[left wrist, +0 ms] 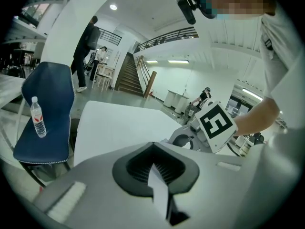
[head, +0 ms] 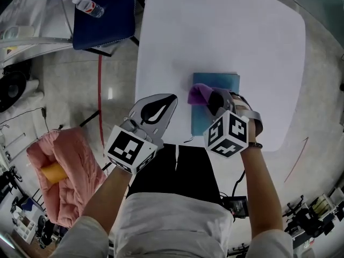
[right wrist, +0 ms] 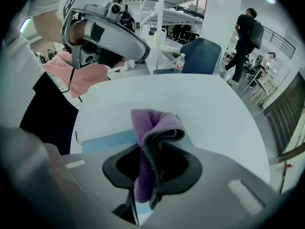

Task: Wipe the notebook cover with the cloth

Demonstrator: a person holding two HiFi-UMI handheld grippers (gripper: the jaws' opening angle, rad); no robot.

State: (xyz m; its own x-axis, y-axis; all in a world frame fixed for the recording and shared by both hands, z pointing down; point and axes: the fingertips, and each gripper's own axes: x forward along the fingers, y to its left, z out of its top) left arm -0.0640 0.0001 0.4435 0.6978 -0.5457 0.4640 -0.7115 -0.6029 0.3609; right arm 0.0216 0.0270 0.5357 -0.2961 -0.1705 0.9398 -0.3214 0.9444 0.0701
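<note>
Head view: a white surface [head: 226, 31] carried a blue notebook [head: 223, 82], which lay flat toward the near edge, closed, cover up. The right tool [head: 210, 100] was positioned over the near left part of the cover with a purple cloth [head: 198, 93] at its tip, the cloth lying against the notebook's left edge. The left tool [head: 171, 98] was held at the near left edge of the surface, beside the notebook and apart from it. Off the surface to the far left stood a blue chair [head: 102, 15] with a water bottle [head: 88, 6] lying on its seat. A pink padded bundle [head: 70, 165] with an orange object [head: 52, 172] on it sat on the floor at the person's left. Left tool view: the jaws were pressed together with nothing pinched between them, and bare white surface lay beyond them. The marker cube [left wrist: 217, 123] of the right tool showed to the right, and the chair and bottle to the left. A staircase [left wrist: 127, 73] and standing people [left wrist: 88, 51] were visible in the background. Right tool view: the jaws were clamped on the cloth, which rose between them in a folded bunch, purple outside and grey along the fold. The notebook showed as a pale blue strip just below and to the left of the cloth. Whether the cloth pressed on the cover could not be confirmed from this view. The left tool appeared at upper left, raised above the surface.
</note>
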